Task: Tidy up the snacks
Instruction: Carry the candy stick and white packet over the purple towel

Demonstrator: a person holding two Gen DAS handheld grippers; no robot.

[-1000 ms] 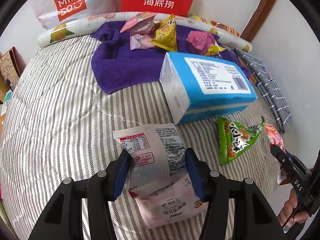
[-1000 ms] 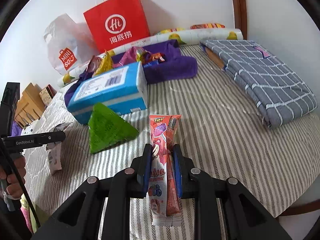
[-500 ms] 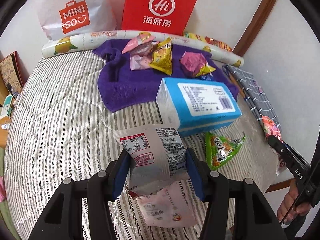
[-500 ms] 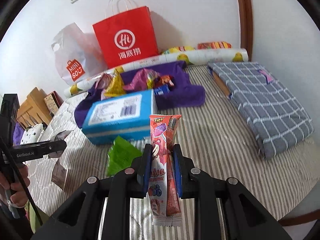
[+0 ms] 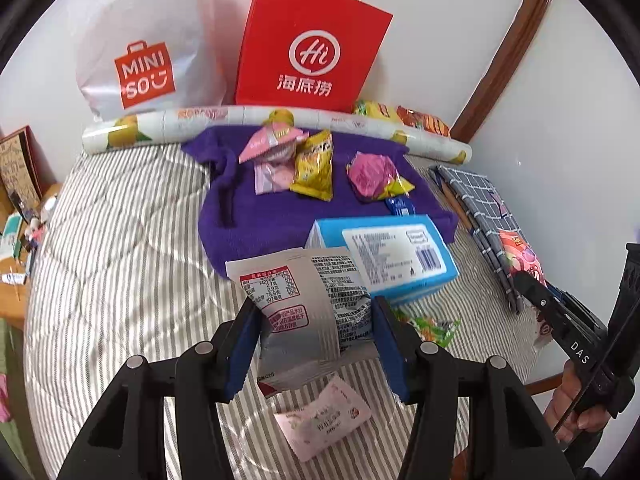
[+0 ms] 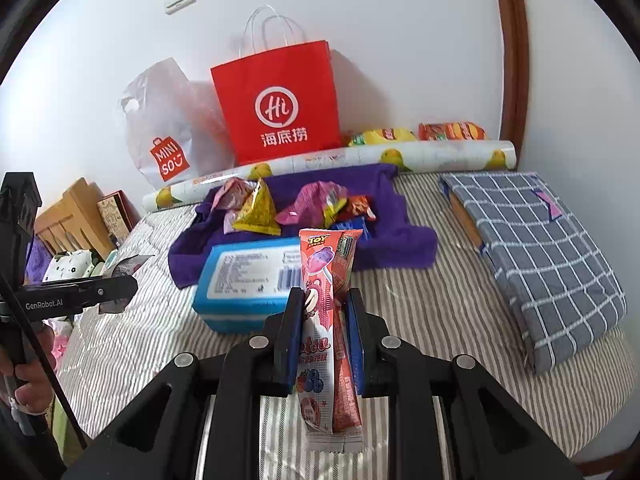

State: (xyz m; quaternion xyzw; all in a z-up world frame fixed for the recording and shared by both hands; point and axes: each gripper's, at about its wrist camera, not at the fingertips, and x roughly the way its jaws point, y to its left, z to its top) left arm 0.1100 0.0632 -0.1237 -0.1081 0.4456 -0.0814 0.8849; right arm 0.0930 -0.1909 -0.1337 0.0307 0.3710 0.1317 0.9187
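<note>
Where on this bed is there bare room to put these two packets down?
Bare striped quilt lies left of the purple towel, and more between the towel and the folded checked blanket. The towel's far half is crowded with snack packets; the blue box sits at its near edge.

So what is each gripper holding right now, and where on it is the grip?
The left gripper clamps a grey-white snack packet across its lower half. The right gripper pinches a long pink snack packet around its middle.

Grey-and-white striped bed [image 5: 120, 240], purple towel [image 5: 256, 216], red paper bag [image 5: 312, 48], blue-and-white box [image 5: 400, 264], grey checked cloth [image 6: 540, 248].
</note>
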